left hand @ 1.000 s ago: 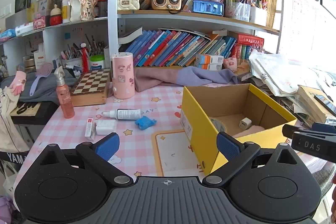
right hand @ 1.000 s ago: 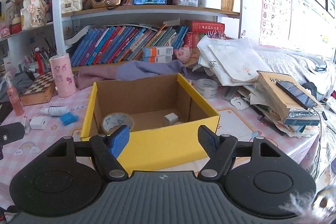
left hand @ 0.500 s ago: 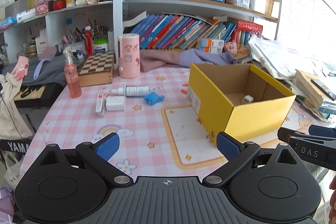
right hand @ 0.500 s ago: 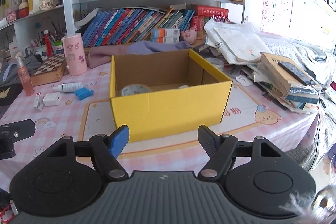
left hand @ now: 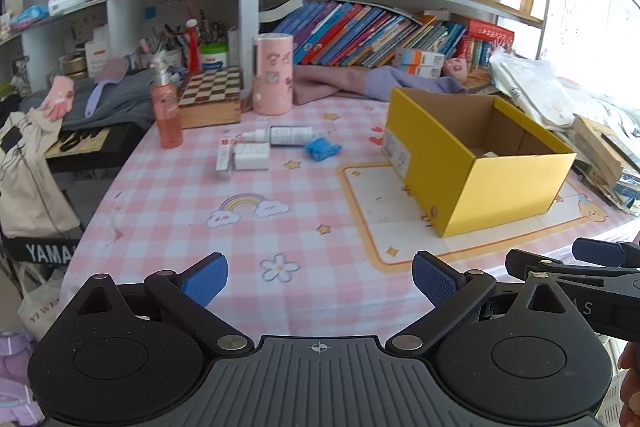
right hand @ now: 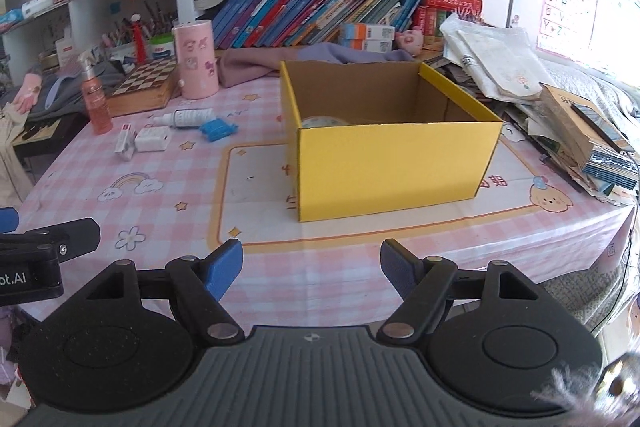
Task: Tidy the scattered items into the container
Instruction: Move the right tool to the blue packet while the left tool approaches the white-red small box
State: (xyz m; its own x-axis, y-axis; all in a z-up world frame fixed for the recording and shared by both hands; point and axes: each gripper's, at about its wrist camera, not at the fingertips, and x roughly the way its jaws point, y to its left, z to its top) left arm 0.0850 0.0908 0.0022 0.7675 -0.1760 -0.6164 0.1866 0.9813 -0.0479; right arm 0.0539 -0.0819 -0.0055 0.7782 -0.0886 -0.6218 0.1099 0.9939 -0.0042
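the biggest change is in the framing: a second ago both views sat close over the yellow box (right hand: pixel 394 157), looking down into it; now both have pulled back to the near edge of the worktop (left hand: pixel 280 227), and the whole checked cloth lies in view. i read that as a retreat after a drop-off, not a reach toward the next thing.

the yellow box stands on the mat at the right half of the worktop, open at the top. from the right wrist view a roll of tape (right hand: pixel 324 122) shows just over its front wall; from the left wrist view only a pale sliver of something small shows inside.

the left gripper (left hand: pixel 318 277) and the right gripper (right hand: pixel 311 265) hang side by side over the near edge — each with its fingers spread wide and nothing between them.

what is left to tidy sits in a cluster well apart from the box, on its left: a white tube (left hand: pixel 280 135), a white block (left hand: pixel 251 155) with a slim carton (left hand: pixel 224 159) touching its side, and a crumpled blue piece (left hand: pixel 323 149) nearest the box. none of these has shifted over the last second — so the task looks partly done, with these four items to go.
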